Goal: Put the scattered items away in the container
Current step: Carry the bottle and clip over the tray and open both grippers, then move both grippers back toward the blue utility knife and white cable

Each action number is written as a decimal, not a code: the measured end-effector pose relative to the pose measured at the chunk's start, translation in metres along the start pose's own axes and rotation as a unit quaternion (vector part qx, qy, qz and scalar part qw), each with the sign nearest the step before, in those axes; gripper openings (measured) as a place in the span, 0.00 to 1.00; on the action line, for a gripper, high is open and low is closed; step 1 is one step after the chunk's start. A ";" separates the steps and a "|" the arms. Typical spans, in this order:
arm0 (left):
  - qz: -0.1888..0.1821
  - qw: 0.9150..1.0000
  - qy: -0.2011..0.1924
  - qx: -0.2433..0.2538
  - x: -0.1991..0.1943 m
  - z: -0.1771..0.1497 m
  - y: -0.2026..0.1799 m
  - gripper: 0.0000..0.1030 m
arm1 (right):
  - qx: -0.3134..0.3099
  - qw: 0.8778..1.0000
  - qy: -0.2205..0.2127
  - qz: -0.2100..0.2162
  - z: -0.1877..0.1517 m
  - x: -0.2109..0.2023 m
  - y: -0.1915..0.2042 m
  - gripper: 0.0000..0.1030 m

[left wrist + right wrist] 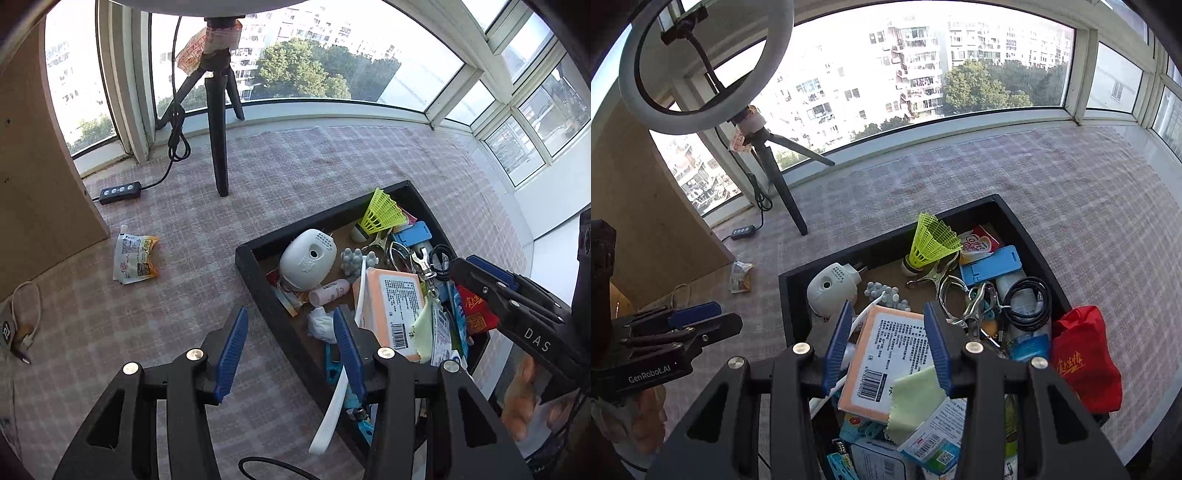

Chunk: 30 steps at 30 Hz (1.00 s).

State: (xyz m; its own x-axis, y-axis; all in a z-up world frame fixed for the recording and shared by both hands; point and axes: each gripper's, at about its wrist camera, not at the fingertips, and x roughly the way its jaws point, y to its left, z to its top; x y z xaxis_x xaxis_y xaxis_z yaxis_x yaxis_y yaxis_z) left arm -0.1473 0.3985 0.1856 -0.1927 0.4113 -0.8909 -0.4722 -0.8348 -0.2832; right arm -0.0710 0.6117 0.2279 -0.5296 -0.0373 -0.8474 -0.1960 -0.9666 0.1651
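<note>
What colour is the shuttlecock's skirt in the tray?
Neon yellow-green mesh on the shuttlecock, clearest in the right wrist view.

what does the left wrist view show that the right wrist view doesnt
Only the left wrist view shows the crumpled white tissue in the black tray and the white cable at far left. Only the right wrist view shows the ring light and a coffee sachet. Both share the tray, yellow shuttlecock, the snack packet outside it, and both open grippers, left gripper and right gripper.
</note>
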 end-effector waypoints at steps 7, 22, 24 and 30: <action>0.040 0.997 -0.016 -0.061 -0.027 -0.024 0.085 0.44 | -0.060 0.998 0.016 0.034 -0.004 0.017 0.070 0.39; 0.132 0.970 -0.039 -0.203 -0.093 -0.124 0.283 0.44 | -0.259 0.956 0.065 0.123 -0.028 0.065 0.267 0.39; 0.147 0.962 -0.037 -0.226 -0.103 -0.144 0.310 0.44 | -0.276 0.948 0.076 0.137 -0.034 0.071 0.291 0.39; 0.175 0.926 -0.031 -0.332 -0.135 -0.207 0.397 0.44 | -0.342 0.919 0.097 0.169 -0.058 0.080 0.372 0.39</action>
State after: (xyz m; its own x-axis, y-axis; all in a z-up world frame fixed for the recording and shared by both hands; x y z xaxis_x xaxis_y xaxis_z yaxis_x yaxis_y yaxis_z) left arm -0.1307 -0.0643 0.1200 -0.2929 0.0753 -0.9532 0.2575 -0.9538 -0.1545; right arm -0.1388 0.2344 0.1922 -0.2947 -0.3452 -0.8911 0.5530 -0.8221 0.1356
